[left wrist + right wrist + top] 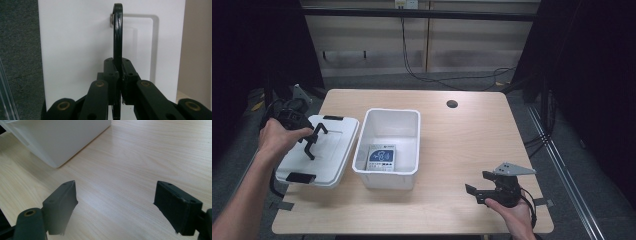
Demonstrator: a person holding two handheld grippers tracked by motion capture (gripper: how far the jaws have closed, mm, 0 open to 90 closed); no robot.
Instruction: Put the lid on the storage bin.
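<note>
Gripping the thin black hinged handle (117, 32) of the flat white plastic lid (319, 150), the left gripper (312, 137) has its jaws closed tight on the bar; in the left gripper view the handle stands upright between them. The lid lies on the left side of the pale wooden table (462, 145), overhanging its edge, just beside the open white rectangular plastic bin (388, 147).

Step in hand, as I read it: taking hold of the lid to carry it onto the bin. Next move calls for a lift, a shift right, and squaring the lid over the rim before lowering.

Right gripper (482, 192) hangs above the near right of the table, jaws wide, holding nothing.

Inside the bin: a small blue-and-white packet (382, 157), flat on the floor, well below the rim. Black clips (300, 177) on the lid's ends may catch the rim if it comes down crooked.
</note>
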